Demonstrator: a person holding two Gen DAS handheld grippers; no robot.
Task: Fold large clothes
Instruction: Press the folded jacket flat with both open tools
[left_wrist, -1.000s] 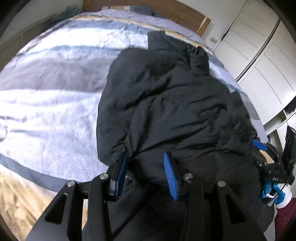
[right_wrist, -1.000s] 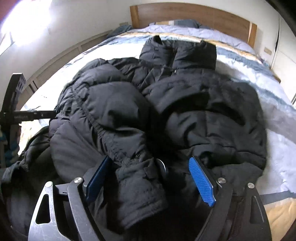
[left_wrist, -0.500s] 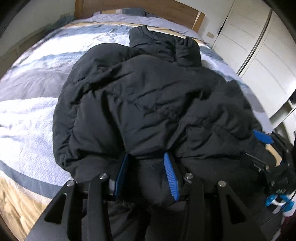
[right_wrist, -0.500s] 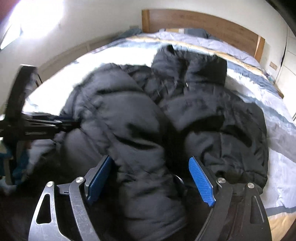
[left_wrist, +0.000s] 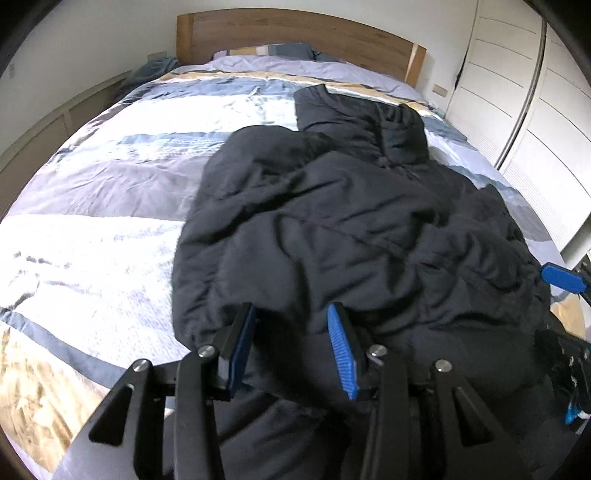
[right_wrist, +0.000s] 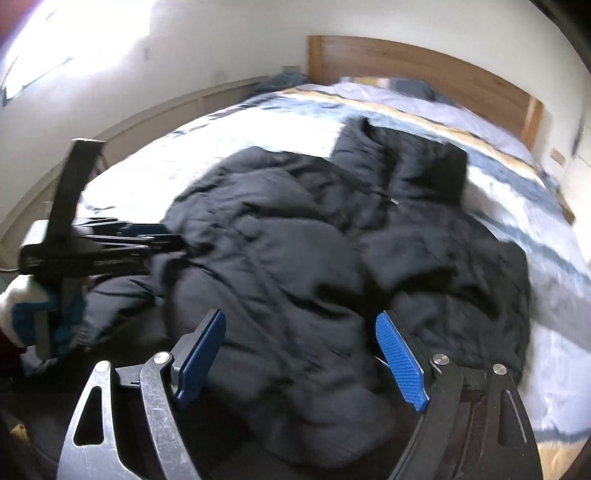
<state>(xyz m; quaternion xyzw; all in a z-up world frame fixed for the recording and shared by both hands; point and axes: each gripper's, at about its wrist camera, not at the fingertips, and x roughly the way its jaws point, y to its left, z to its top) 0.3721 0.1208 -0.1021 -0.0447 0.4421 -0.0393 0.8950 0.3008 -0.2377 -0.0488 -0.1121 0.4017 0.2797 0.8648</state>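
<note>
A large black puffer jacket (left_wrist: 351, 229) lies crumpled on the striped bedspread (left_wrist: 110, 206), collar toward the headboard. My left gripper (left_wrist: 291, 347) has its blue pads apart around a thick fold of the jacket's near hem; whether it pinches the fabric is unclear. My right gripper (right_wrist: 301, 354) is open wide over the jacket (right_wrist: 314, 266) near its hem, with fabric bulging between the pads. The left gripper also shows in the right wrist view (right_wrist: 92, 254) at the jacket's left edge. A blue pad of the right gripper shows in the left wrist view (left_wrist: 563, 277).
A wooden headboard (left_wrist: 295, 37) with pillows (left_wrist: 273, 50) stands at the far end of the bed. White wardrobe doors (left_wrist: 524, 103) run along the right side. A low wooden ledge (right_wrist: 166, 118) lines the left wall.
Both grippers have pulled back and risen, so more of the bed and headboard shows. The jacket's near part has been drawn up over its body. The right view is blurred by motion.
</note>
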